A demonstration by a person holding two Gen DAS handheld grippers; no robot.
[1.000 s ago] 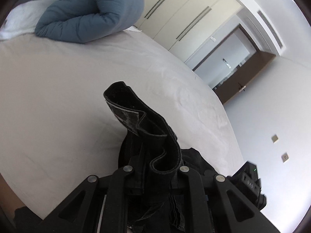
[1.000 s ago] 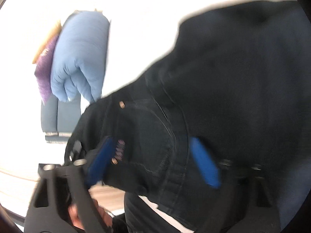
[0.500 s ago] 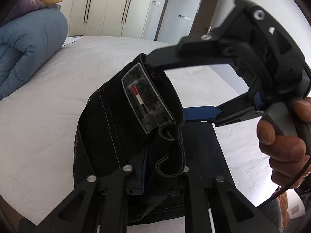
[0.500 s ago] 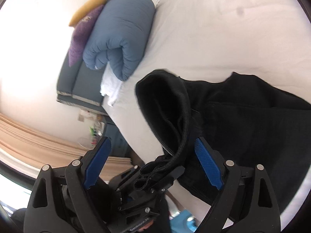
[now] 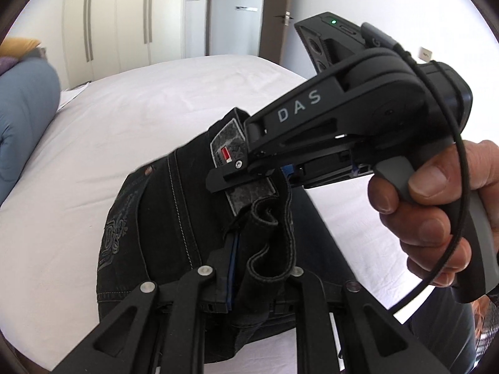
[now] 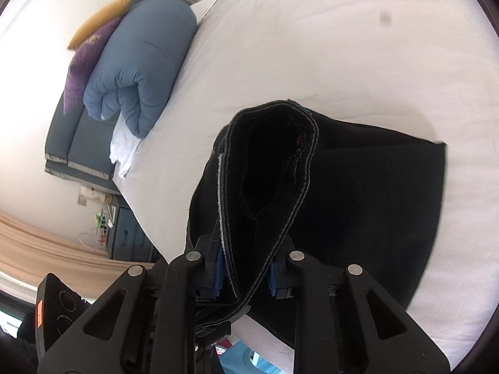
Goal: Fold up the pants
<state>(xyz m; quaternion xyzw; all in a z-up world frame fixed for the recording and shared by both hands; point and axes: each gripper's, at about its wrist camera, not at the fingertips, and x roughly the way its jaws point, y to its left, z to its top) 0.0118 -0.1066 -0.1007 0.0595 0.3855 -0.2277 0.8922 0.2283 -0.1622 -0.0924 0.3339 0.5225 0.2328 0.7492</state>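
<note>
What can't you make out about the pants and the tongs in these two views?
- Legs and hems of the black pants: left wrist view, hidden behind the left tongs and cut off by the lower edge.
- Waistband patch lettering: covered by the right tongs.
- Right tongs' blue pads: right wrist view, mostly buried in the waistband.

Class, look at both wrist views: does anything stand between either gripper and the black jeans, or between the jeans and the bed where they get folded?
Nothing visible. The left gripper and right gripper both already clamp the black jeans at the waistband, and the white bed around them shows no obstacle.
</note>
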